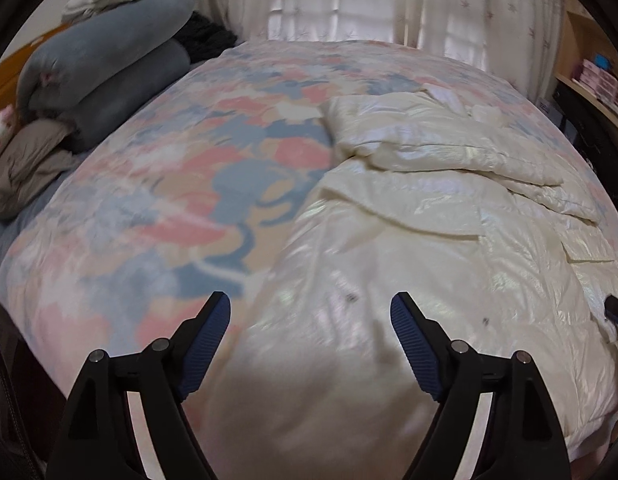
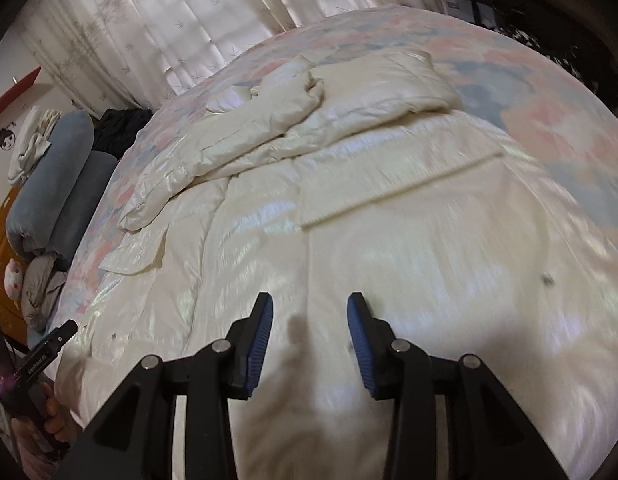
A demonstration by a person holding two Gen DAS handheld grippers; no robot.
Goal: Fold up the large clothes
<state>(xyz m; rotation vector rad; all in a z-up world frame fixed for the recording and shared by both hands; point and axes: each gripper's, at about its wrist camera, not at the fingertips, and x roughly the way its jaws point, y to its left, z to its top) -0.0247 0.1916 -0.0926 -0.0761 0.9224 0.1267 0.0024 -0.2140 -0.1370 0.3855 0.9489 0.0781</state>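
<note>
The cream puffy jacket (image 2: 349, 200) lies spread on the patterned bedspread (image 1: 149, 184), its sleeves folded across the upper body. Near portions are motion-blurred. The left gripper (image 1: 311, 320) hovers above the hem, fingers released. The right gripper (image 2: 310, 320) is likewise parted, gripping nothing. Grey bolsters (image 1: 109, 52) are partly cut off at the frame edge.

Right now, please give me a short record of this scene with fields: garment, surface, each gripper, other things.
garment: cream puffy jacket, lying spread out, sleeves folded across its far end
surface: bed with floral quilt
left gripper: open, over the jacket's near end, holding nothing
right gripper: open, over the jacket, holding nothing
other things: grey-blue rolled bedding at the bed's side; curtains behind
</note>
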